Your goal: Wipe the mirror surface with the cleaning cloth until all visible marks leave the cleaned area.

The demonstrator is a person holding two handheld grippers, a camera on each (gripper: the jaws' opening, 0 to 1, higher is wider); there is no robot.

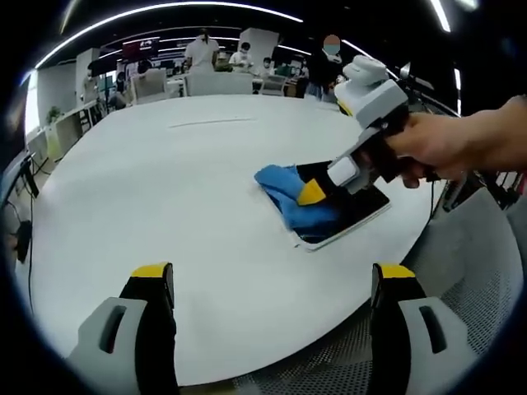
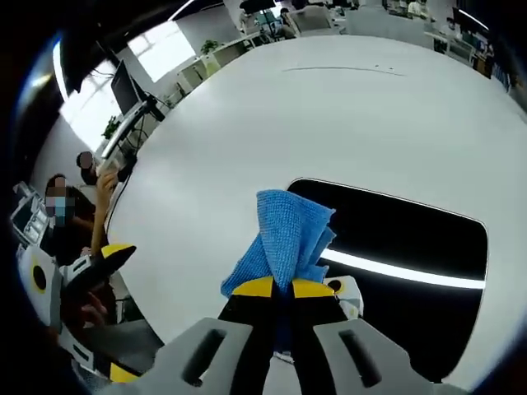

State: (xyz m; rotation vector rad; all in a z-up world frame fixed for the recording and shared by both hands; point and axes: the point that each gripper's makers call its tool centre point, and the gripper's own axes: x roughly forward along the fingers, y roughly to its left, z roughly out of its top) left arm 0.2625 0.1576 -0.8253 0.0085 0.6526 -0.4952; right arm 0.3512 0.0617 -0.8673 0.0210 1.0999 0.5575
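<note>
A blue cleaning cloth [image 2: 286, 239] is pinched in my right gripper [image 2: 282, 288], which is shut on it and presses it onto the near left part of the dark rectangular mirror [image 2: 412, 247]. The mirror lies flat on the white table and reflects a bright ceiling light strip. From the left gripper view, the same cloth [image 1: 288, 197] covers the mirror's [image 1: 362, 216] left end, with the right gripper [image 1: 317, 191] held by a person's hand above it. My left gripper [image 1: 272, 284] stands open over bare table, well short of the mirror.
The round white table [image 1: 165, 181] spreads wide around the mirror. A grey mesh chair [image 1: 469, 271] sits at its right edge. Several people and desks are at the far side of the room. The other gripper [image 2: 99, 267] appears at the table's left edge.
</note>
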